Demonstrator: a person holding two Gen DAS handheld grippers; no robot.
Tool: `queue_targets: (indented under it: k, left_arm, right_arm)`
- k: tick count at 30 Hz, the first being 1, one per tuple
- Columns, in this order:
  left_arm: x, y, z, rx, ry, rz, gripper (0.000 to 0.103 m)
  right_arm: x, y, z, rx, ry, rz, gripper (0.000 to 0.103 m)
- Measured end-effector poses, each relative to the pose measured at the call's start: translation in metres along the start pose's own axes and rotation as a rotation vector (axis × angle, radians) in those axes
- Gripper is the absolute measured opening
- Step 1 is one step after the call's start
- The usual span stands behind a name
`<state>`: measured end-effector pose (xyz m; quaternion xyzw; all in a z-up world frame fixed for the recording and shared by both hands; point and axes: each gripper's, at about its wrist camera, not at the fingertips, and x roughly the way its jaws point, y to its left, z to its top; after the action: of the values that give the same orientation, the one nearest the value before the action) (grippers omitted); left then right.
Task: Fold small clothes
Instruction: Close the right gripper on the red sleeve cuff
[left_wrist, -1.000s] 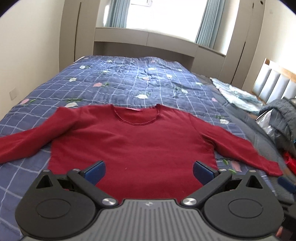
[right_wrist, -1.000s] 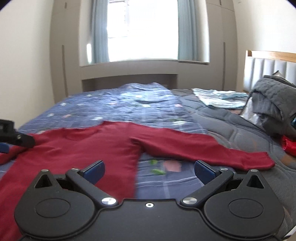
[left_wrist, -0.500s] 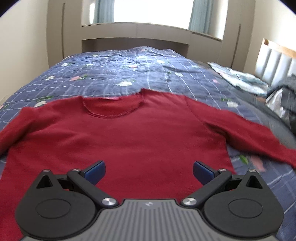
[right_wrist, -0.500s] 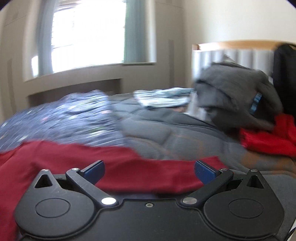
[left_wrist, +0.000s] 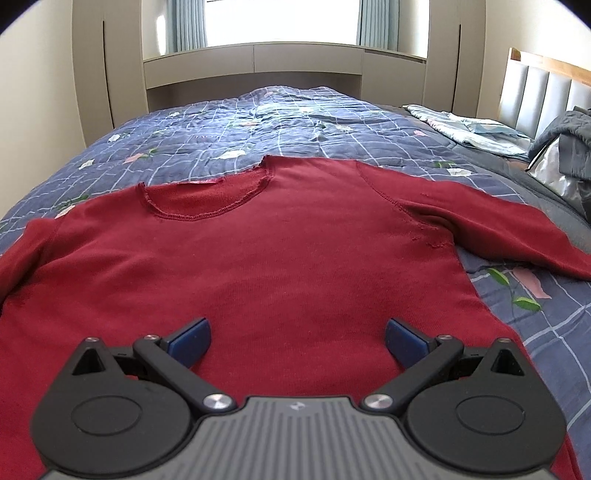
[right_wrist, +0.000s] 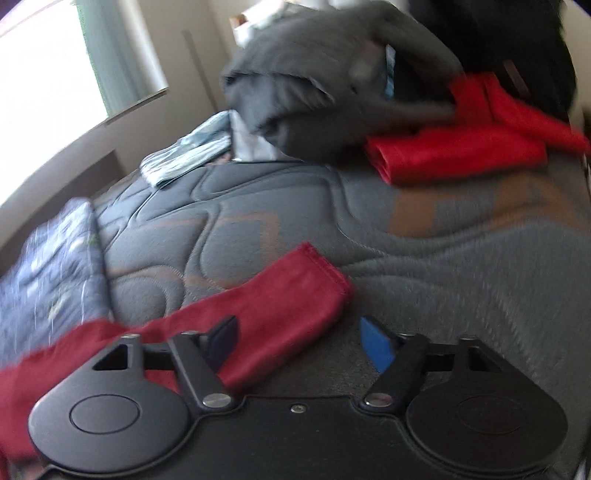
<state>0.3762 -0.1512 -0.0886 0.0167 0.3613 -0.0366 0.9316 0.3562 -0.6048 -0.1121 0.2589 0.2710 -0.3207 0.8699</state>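
Observation:
A dark red long-sleeved sweater (left_wrist: 280, 251) lies flat, front up, on the blue checked quilt (left_wrist: 258, 122), sleeves spread to both sides. My left gripper (left_wrist: 295, 338) hovers open over the sweater's lower body, nothing between its blue pads. In the right wrist view, the sweater's right sleeve cuff (right_wrist: 295, 291) lies on the grey mattress (right_wrist: 443, 280). My right gripper (right_wrist: 299, 341) is rolled to one side and its jaws are closing around the cuff end; the pads stand apart from the cloth.
A grey padded jacket (right_wrist: 325, 85) and a folded bright red garment (right_wrist: 461, 151) are heaped at the right near the headboard (left_wrist: 543, 92). A pale blue folded cloth (left_wrist: 469, 129) lies farther back. Cabinets and a window close off the far side.
The left gripper sank closer to the sweater's body. The right gripper swung right along the sleeve to its cuff, rolled, and its jaws narrowed from fully wide.

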Motion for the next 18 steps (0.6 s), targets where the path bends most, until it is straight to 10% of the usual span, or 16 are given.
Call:
queue_targets:
  k: [5, 11, 18]
  left_arm:
    - [-0.003, 0.006, 0.007, -0.016, 0.015, -0.025, 0.103]
    - [-0.031, 0.035, 0.023, -0.092, 0.03, -0.051, 0.103]
    - [-0.074, 0.086, 0.033, -0.161, -0.021, -0.027, 0.103]
  right_arm:
    - [0.01, -0.005, 0.012, 0.07, 0.009, -0.043, 0.009]
    - [-0.023, 0.032, 0.034, -0.023, -0.092, 0.018, 0.006]
    - [-0.101, 0.162, 0.05, -0.247, -0.237, 0.318, 0.006]
